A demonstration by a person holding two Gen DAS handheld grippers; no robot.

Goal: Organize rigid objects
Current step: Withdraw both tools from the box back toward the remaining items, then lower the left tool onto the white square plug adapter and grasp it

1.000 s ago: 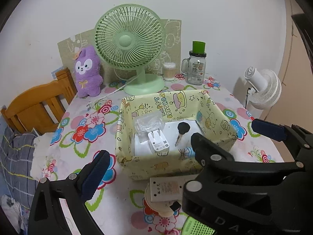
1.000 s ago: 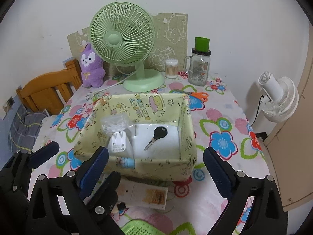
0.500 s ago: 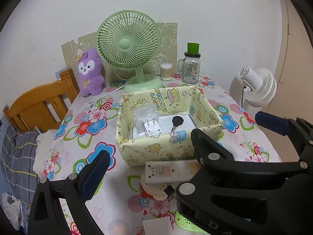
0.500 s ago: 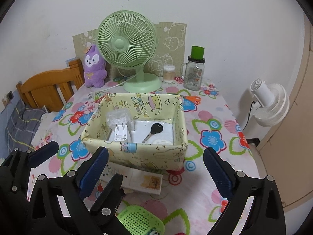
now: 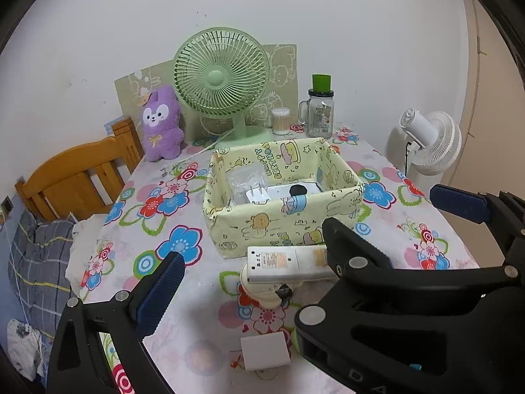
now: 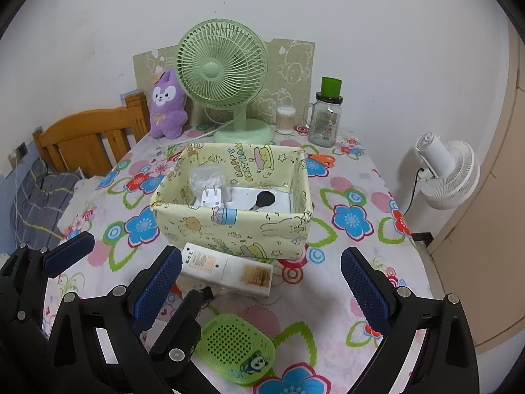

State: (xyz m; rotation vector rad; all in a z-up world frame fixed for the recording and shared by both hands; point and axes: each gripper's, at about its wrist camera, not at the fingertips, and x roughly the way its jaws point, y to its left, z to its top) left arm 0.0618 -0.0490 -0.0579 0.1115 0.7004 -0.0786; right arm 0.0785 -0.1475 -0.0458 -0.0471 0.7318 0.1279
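Chair (image 6: 95, 134): brown wood, far left of the right view, next to the table.
Bunny (image 6: 167, 105): a purple soft toy, upper left, standing by the wall.
Left tongs (image 5: 302, 226): spread wide and holding nothing. One blue pad (image 5: 157, 290) is low on the left of the left view. The other pad sits far right.
Right tongs (image 6: 262, 285): spread wide too, with nothing between them. They hang over the near end of the table. One blue pad (image 6: 154, 290) is left of the middle, the other right of it.
Table (image 6: 354, 246): covered with a cloth full of big flowers.
Fan (image 6: 223, 65): green, top middle, standing behind the box.
Box (image 6: 233, 229): yellow with cartoon pictures, in the middle of the table, top open.
Bag (image 6: 206, 177): clear plastic, in the left part of the box.
Plug (image 6: 210, 198): white, two pins up, in the box just in front of the bag.
Key (image 6: 262, 201): black head, lying in the box right of the plug.
Remote (image 6: 226, 269): long and white, lying flat on the table right in front of the box.
Green thing (image 6: 236, 348): flat with lots of little holes and a panda on it, low in the middle, near the remote.
White card (image 5: 265, 349): bottom middle of the left view, flat on the table.
Jar (image 6: 325, 118): glass with a green top, upper right, behind the box.
Scissors (image 6: 323, 159): orange handles, just behind the box's right corner.
White fan (image 6: 446, 170): far right, off the table.
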